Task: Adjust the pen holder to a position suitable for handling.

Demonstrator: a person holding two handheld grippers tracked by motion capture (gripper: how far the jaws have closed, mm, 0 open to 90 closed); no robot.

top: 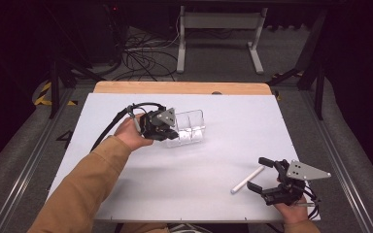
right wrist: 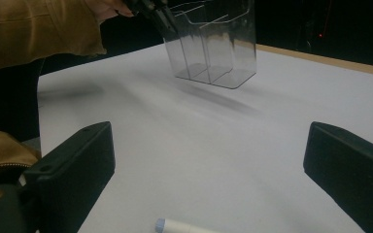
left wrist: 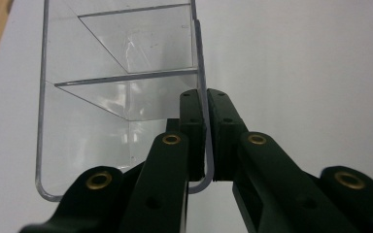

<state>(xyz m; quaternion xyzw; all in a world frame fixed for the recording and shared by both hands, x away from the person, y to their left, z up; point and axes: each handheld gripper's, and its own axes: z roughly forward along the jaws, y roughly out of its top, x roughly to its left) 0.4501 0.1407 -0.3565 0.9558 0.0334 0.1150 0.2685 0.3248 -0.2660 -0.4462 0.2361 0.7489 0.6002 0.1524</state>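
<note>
Nearest the person, the right gripper (top: 267, 178) rests at the table's front edge, its jaws spread wide and empty. A slim white plastic marker pen (top: 247, 179) lies flat just ahead of its fingertips, within easy reach, apparently waiting to be picked up. Farther off and to its left, the left gripper (top: 171, 129) has its jaws pressed together on one side wall of a clear acrylic box with inner dividers (top: 190, 127), pinching it near the rim. The box hangs slightly tilted just above the table, judging by the shadow beneath, probably being carried closer. The matte white tabletop (top: 184, 184) has a wooden strip (top: 175, 87) at its far edge; beyond, grey carpet, loose black cables (top: 141, 60) and a white desk frame (top: 218, 29) in a dark room.
</note>
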